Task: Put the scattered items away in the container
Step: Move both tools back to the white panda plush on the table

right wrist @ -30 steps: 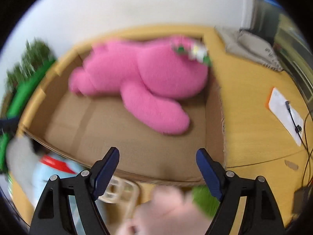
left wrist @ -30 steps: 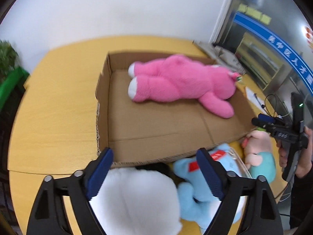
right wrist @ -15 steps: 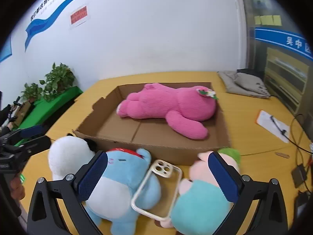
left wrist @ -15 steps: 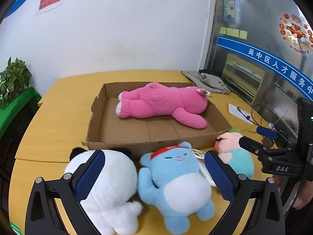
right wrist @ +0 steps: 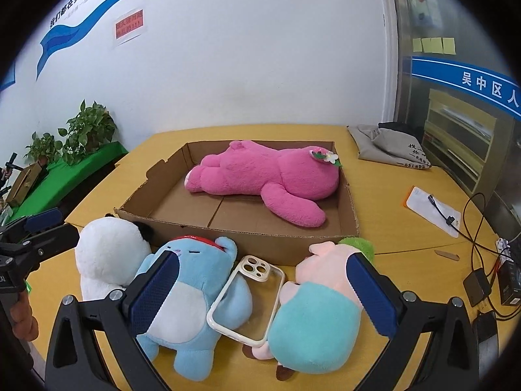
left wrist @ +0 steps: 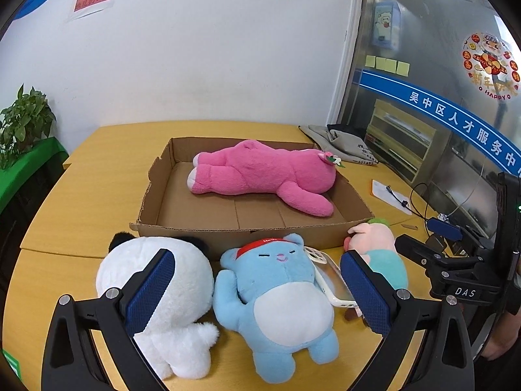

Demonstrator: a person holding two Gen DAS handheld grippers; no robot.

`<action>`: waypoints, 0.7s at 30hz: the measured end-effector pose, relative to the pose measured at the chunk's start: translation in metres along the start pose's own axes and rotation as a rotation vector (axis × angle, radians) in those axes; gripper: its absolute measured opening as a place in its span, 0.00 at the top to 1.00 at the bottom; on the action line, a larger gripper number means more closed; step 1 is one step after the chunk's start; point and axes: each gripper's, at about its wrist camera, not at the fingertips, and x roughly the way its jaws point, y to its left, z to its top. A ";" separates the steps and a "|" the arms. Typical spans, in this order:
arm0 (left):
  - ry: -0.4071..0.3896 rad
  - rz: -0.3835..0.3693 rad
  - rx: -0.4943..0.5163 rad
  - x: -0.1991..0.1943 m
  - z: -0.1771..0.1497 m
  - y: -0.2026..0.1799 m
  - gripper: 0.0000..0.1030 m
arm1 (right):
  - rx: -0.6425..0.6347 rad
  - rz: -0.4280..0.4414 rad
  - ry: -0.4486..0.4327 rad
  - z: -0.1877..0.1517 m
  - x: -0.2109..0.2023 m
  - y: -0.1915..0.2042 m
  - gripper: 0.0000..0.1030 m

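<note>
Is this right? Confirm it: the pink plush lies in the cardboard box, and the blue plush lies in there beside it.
Not quite. The pink plush is in the cardboard box, but the blue plush lies outside it, on the table against the box's near wall. The right wrist view shows this.

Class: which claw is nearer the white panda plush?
Left. The left claw hangs open right over the white panda plush; the right claw is off to its side, above the phone case.
</note>
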 end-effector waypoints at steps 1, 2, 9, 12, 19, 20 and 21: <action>0.000 0.000 0.000 -0.001 0.000 0.001 0.00 | -0.002 0.000 0.001 0.000 0.000 0.001 0.00; 0.001 0.000 0.000 -0.001 -0.001 0.002 0.00 | -0.003 0.000 0.000 0.000 0.000 0.002 0.00; 0.004 0.000 -0.006 -0.003 -0.002 0.012 0.00 | -0.001 -0.001 0.001 0.000 -0.002 0.007 0.00; 0.004 -0.001 -0.017 -0.003 -0.003 0.019 0.00 | -0.004 -0.002 0.006 -0.001 0.000 0.010 0.00; 0.016 -0.004 -0.046 -0.002 -0.009 0.034 0.00 | -0.013 0.008 0.027 -0.002 0.006 0.019 0.00; 0.019 -0.007 -0.045 -0.002 -0.010 0.037 0.00 | -0.014 0.011 0.030 -0.002 0.007 0.021 0.00; 0.022 -0.007 -0.046 -0.002 -0.011 0.039 0.00 | -0.020 0.015 0.031 -0.002 0.009 0.024 0.00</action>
